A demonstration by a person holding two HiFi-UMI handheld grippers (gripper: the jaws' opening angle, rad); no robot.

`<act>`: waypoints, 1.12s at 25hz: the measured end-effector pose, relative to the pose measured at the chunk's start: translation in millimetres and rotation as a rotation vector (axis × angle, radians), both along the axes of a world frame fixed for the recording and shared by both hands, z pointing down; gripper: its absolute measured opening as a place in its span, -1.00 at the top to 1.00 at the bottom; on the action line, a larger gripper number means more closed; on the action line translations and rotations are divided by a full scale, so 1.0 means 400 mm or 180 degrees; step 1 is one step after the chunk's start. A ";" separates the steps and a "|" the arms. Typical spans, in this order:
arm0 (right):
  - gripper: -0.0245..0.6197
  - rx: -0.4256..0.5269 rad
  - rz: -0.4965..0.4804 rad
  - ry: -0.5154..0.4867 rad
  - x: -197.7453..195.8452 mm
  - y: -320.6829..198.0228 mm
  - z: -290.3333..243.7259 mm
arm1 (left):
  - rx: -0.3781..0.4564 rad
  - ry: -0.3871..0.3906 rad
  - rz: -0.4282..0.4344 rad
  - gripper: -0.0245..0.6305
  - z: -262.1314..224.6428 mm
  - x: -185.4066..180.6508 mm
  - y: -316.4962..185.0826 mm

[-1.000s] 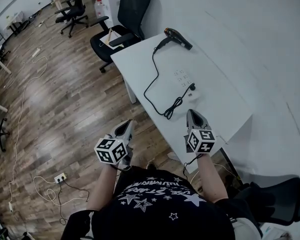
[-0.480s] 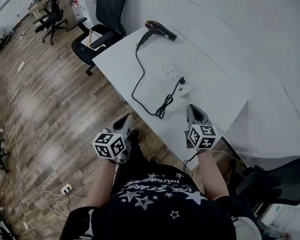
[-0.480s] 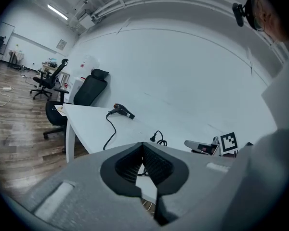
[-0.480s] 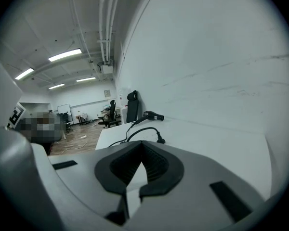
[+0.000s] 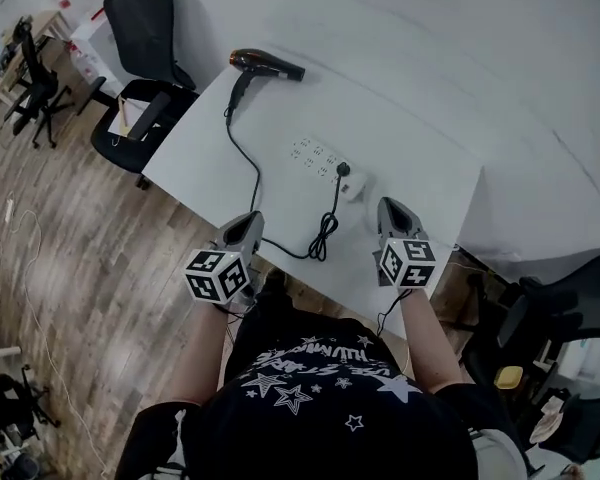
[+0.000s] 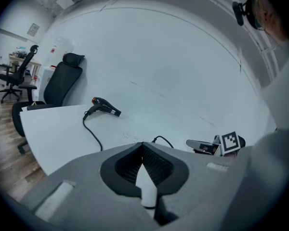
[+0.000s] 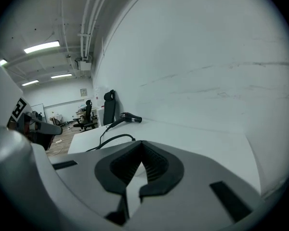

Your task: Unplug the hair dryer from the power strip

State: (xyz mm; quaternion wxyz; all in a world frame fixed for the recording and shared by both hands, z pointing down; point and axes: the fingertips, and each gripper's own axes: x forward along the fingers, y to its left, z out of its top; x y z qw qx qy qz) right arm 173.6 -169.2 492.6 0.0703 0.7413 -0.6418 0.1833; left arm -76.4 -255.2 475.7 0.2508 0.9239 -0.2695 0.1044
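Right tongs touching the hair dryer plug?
Apart. Head view: the right tongs hover by the near edge of the table, bare surface between them and the plug.

Open-plan office. A white desk (image 5: 420, 183) stands against a plain white wall (image 5: 460, 48) on wood-look flooring (image 5: 80, 268). A black high-backed swivel chair (image 5: 145, 28) sits at the desk's end, and a second castor chair (image 5: 35, 73) farther off. Fluorescent strip lights (image 7: 42, 46) and exposed ceiling pipes (image 7: 86, 28) run overhead. Beyond are what appear to be further workstations (image 7: 79, 115), indistinct at distance.
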 end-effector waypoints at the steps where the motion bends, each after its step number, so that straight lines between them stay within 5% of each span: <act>1: 0.90 -0.0004 0.0069 0.0010 0.007 -0.009 -0.003 | 0.0004 -0.0014 0.0083 0.90 -0.002 0.014 -0.024; 17: 0.90 -0.0212 0.0860 0.0003 0.041 -0.085 0.021 | -0.0037 -0.0106 0.1210 0.90 0.018 0.202 -0.244; 28: 0.90 -0.0684 0.0675 0.0119 0.005 -0.133 0.095 | 0.0031 -0.0315 0.1744 0.90 0.079 0.305 -0.278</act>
